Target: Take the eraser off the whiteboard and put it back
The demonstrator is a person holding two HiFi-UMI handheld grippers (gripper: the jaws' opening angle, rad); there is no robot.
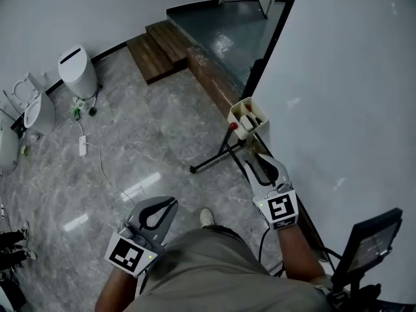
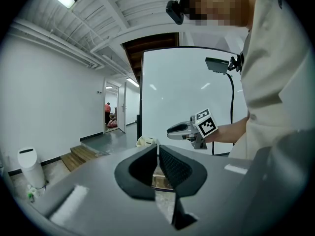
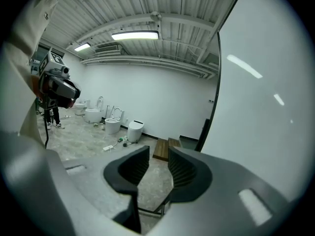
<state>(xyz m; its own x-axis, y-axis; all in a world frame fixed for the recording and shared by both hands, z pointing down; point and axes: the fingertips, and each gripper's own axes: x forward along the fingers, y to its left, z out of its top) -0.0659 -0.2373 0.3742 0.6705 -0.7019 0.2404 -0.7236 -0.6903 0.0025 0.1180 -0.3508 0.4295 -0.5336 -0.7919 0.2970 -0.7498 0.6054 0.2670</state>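
Head view, looking steeply down. The whiteboard [image 1: 351, 77] fills the right side as a pale sheet edged by a black frame. It stands on a black stand [image 1: 214, 158] whose legs splay out over the floor. The grey marbled floor [image 1: 143, 148] spreads to the left of the whiteboard. Brown wooden steps [image 1: 159, 51] lie beyond the whiteboard's far edge and lead up to a dark green landing. White toilets [image 1: 78, 70] stand along the wall well away from the whiteboard, across the floor. A white power strip [image 1: 83, 145] with its cable lies near them.

A dark screen [image 1: 374, 239] on a mount sits close against the whiteboard's near end. A cream tray [image 1: 237, 112] hangs at the whiteboard's foot, beside the frame, and holds several small items. Which of them is the eraser cannot be told.

The right gripper [image 1: 255, 158] is held just beside the whiteboard's lower edge and points toward the tray without touching it. In the right gripper view its jaws stand apart with a clear gap, and nothing lies between them. The left gripper [image 1: 170, 201] hangs over open floor, farther from the whiteboard than the right one. In the left gripper view its jaws are closed, tips all but meeting, and they hold nothing.
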